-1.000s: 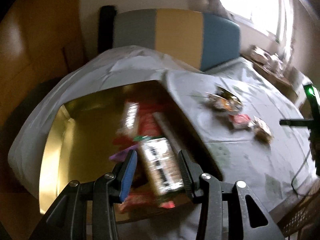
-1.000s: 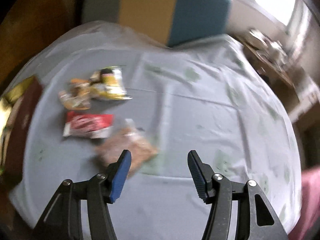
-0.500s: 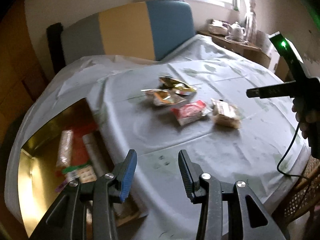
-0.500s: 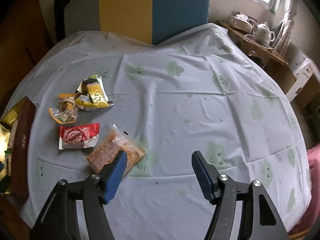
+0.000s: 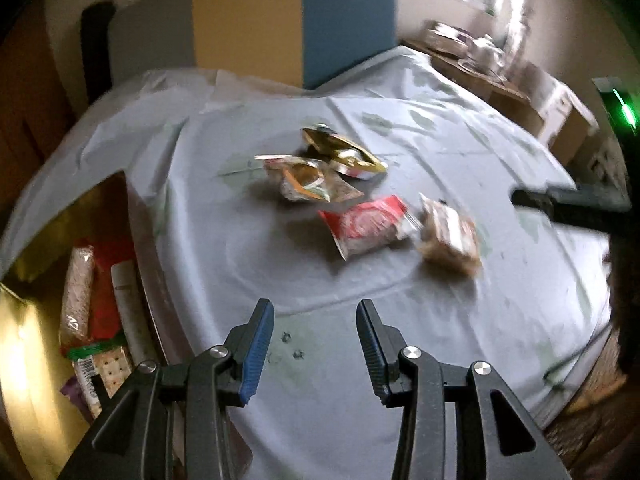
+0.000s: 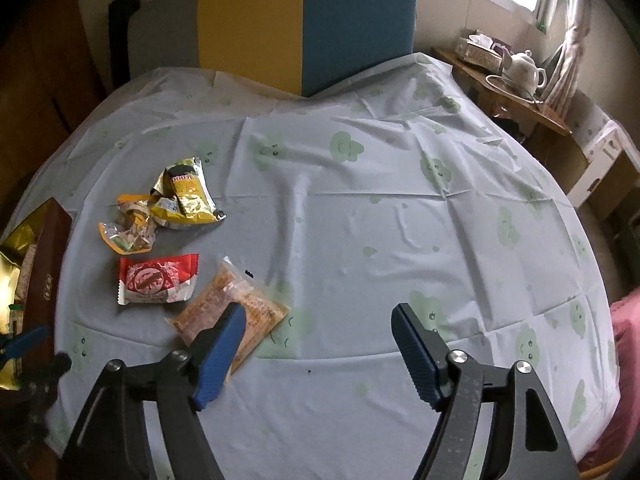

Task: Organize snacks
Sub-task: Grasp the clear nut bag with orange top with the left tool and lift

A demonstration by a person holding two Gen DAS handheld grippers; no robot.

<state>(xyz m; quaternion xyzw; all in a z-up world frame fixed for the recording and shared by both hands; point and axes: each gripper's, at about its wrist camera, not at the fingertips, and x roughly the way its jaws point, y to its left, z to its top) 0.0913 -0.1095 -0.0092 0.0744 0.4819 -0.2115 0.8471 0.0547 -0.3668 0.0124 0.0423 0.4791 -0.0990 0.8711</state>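
Left wrist view: the left gripper [image 5: 314, 344] hangs parted and empty over the tabletop [image 5: 460, 320], the gold box [image 5: 28, 352] at its left edge (already stocked). Right wrist view: the right gripper [image 6: 318, 344] has just been widening, nothing between its jaws, the orange snack packet [image 6: 256, 312] just beside its left finger, the red packet [image 6: 154, 280] beyond.

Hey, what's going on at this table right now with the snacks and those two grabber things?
A person with a gripper in each hand is sorting snacks into a gold-lined box at the table's left edge, where several packets already lie. The left gripper is open and empty over the tablecloth. The right gripper has just been opening its jaws, nothing between them, close to the orange packet. The red packet, the clear wrapper and the yellow packet are on the cloth.
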